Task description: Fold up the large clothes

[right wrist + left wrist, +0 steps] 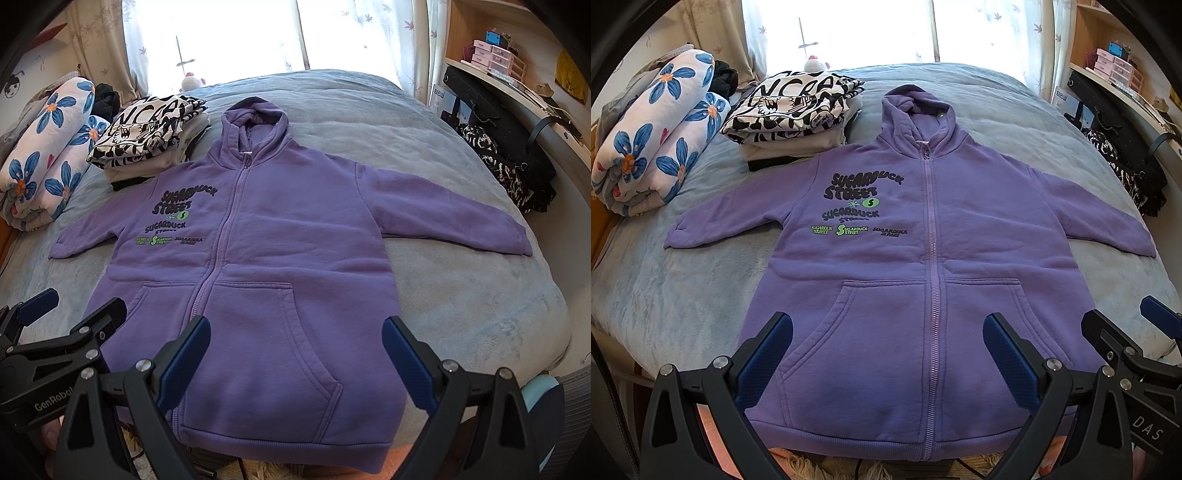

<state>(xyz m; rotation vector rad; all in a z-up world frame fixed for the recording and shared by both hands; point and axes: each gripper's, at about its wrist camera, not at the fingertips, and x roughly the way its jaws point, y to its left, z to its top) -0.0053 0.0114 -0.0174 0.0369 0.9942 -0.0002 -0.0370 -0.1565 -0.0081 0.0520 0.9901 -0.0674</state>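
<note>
A purple zip hoodie [979, 229] with black and green lettering lies flat, front up, on the grey-blue bed, hood away from me, both sleeves spread out; it also shows in the right wrist view [295, 236]. My left gripper [888, 354] is open and empty, held above the hoodie's hem over the left pocket. My right gripper [297, 354] is open and empty, held above the hem over the right pocket. The right gripper [1123, 328] shows at the right edge of the left view, and the left gripper [74, 306] shows at the left of the right view.
A stack of folded clothes with a black-and-white printed top [792, 110] sits at the back left of the bed [665, 295]. A rolled floral quilt [661, 133] lies at the far left. A desk with shelves and boxes [498, 74] stands to the right.
</note>
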